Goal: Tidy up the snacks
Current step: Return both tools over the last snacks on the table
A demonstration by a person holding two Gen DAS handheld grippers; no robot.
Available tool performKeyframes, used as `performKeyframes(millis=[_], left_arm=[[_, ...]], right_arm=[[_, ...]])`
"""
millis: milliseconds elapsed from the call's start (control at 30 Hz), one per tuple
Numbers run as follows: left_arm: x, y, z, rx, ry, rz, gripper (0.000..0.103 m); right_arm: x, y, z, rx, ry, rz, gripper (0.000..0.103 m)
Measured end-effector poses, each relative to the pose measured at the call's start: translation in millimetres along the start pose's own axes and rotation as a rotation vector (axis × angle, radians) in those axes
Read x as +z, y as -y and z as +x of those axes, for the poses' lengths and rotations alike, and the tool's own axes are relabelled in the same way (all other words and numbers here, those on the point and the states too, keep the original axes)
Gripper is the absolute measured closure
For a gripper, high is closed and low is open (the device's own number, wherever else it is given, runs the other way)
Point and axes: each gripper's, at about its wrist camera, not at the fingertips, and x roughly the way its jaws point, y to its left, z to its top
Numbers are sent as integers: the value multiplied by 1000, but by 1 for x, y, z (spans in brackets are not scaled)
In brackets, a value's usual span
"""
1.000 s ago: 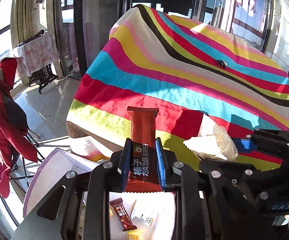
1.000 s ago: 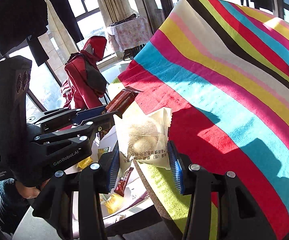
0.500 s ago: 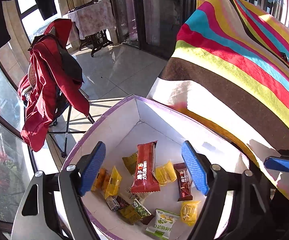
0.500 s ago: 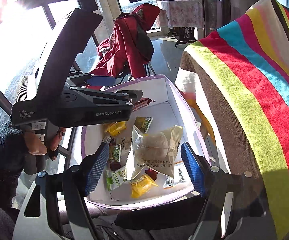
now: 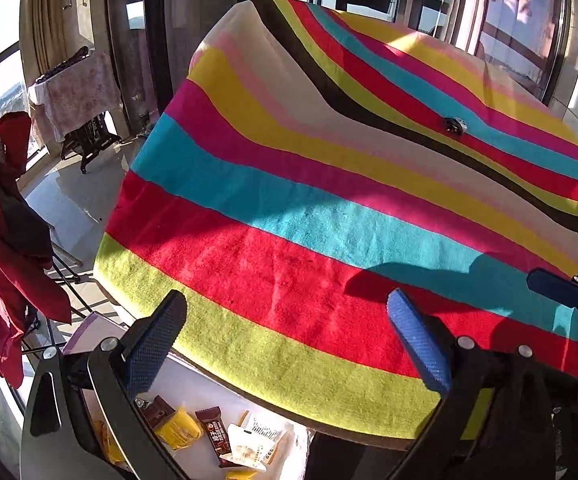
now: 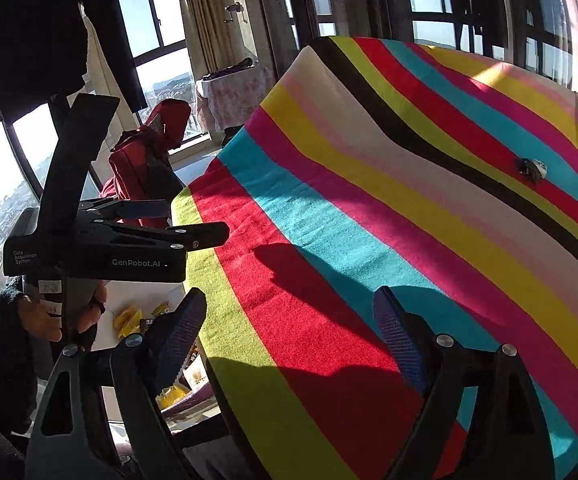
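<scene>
My left gripper (image 5: 285,312) hangs over the near edge of the striped cloth (image 5: 329,200); its jaws are opening and nothing is between them. My right gripper (image 6: 289,304) hovers over the same cloth (image 6: 369,220), jaws also opening and empty. Below the table edge stands the white box (image 5: 89,332) with snacks in it: a brown chocolate bar (image 5: 215,436), a yellow packet (image 5: 177,428) and a white pastry packet (image 5: 257,440). A small dark wrapped piece (image 5: 454,125) lies far back on the cloth. In the right wrist view the left gripper (image 6: 193,222) shows at the left.
A person's hand (image 6: 49,320) grips the left gripper's handle. A red jacket (image 5: 5,240) hangs over a chair on the left, beside the box. A small covered table (image 5: 73,96) stands by the windows. The box (image 6: 137,312) sits below the cloth's left corner.
A second ago the left gripper held a red bar and the right a pastry packet. Both swung over the box and opened, letting the snacks go. Now both are back over the striped cloth.
</scene>
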Motion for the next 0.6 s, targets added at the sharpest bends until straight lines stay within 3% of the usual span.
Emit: performKeyframes(millis=[67, 233, 333, 467, 533, 600], left_arm=[[20, 37, 20, -107, -6, 52, 2], [72, 115, 79, -240, -17, 124, 2], [101, 142, 115, -257, 0, 112, 2], [129, 161, 154, -222, 13, 95, 3], [134, 163, 170, -200, -18, 76, 3], [137, 158, 178, -223, -52, 51, 3]], right_arm=[[-1, 41, 1, -93, -5, 71, 20], [-2, 123, 2, -230, 2, 201, 20], [13, 164, 9, -271, 19, 263, 20], [37, 221, 29, -287, 43, 409, 21], [53, 245, 43, -284, 43, 463, 28], [71, 261, 57, -286, 37, 487, 32]])
